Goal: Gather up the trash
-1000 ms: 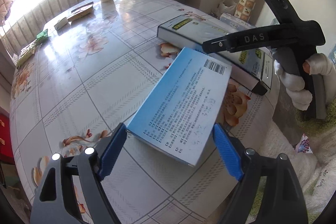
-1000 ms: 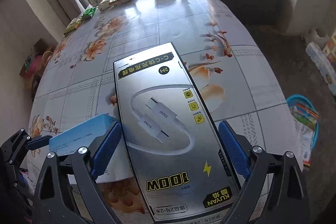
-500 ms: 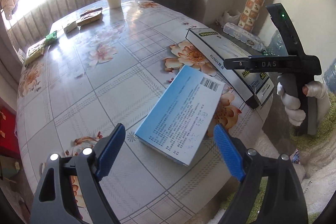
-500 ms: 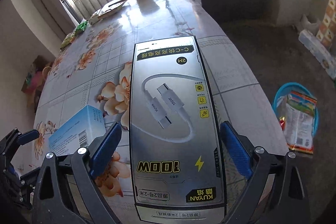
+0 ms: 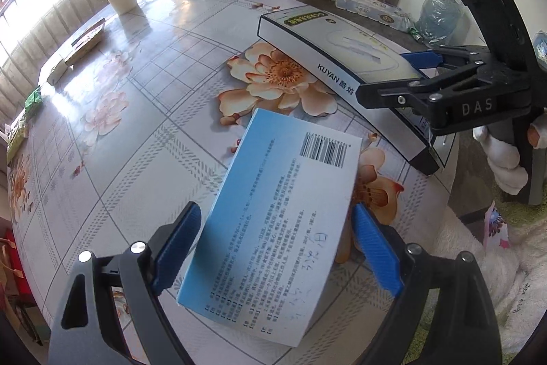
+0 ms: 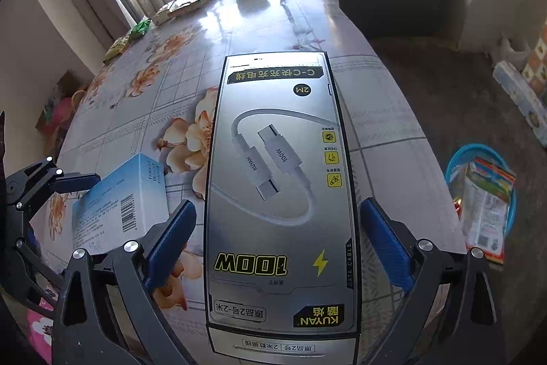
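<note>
Both wide-open claws point(image 5: 273, 248) point(image 6: 277, 248) straddle, ungripped, boxes point(image 5: 280, 228) point(image 6: 277, 194) lying lengthwise between pads.

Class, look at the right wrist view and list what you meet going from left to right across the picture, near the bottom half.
The left gripper → blue box → silver cable box → blue basket on the floor, holding a snack bag.
</note>
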### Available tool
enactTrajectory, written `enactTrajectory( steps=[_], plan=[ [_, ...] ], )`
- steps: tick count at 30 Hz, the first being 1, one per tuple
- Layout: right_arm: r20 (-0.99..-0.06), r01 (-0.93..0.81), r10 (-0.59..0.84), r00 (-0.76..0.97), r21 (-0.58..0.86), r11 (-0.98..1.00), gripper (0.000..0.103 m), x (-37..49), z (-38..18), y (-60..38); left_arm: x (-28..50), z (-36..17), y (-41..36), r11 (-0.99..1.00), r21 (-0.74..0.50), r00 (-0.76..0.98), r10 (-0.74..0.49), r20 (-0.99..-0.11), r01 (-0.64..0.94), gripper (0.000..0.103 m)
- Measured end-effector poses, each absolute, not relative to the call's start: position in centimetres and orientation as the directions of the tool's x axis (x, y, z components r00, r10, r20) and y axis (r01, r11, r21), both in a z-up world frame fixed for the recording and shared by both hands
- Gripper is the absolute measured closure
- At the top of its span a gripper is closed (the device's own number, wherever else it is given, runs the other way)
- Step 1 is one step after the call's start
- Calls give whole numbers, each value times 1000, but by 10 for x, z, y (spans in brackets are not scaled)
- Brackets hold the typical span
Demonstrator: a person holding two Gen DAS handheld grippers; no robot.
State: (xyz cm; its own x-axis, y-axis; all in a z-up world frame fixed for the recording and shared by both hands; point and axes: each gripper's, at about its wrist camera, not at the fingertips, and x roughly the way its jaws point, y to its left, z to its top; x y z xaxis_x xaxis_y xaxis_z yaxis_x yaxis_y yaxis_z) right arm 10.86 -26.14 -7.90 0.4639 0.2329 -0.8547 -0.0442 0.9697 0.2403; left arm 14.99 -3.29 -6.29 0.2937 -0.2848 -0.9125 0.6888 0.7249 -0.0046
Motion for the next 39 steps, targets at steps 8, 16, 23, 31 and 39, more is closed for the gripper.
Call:
enactTrajectory(
  steps=[8,16,23,31,39],
  plan=[
    [-851,-42,239,467,248,968,10,110,-81,-262,154,-73,-32,784,-59,275,-286,-918,618,16],
    [-852,-68,225,472,219,973,20,109,-78,-254,150,-72,-25,836,-49,319,-262,-911,547,24],
    [-857,-45,214,470,218,975,20,110,-80,-252,142,-72,-21,873,-26,375,-236,-897,487,24],
    [-850,-38,193,490,201,979,26,105,-78,-248,135,-69,-22,894,-17,412,-223,-884,447,25],
    [-841,-24,196,505,213,977,27,98,-74,-250,134,-62,-17,900,-10,442,-223,-869,435,25]
  ],
)
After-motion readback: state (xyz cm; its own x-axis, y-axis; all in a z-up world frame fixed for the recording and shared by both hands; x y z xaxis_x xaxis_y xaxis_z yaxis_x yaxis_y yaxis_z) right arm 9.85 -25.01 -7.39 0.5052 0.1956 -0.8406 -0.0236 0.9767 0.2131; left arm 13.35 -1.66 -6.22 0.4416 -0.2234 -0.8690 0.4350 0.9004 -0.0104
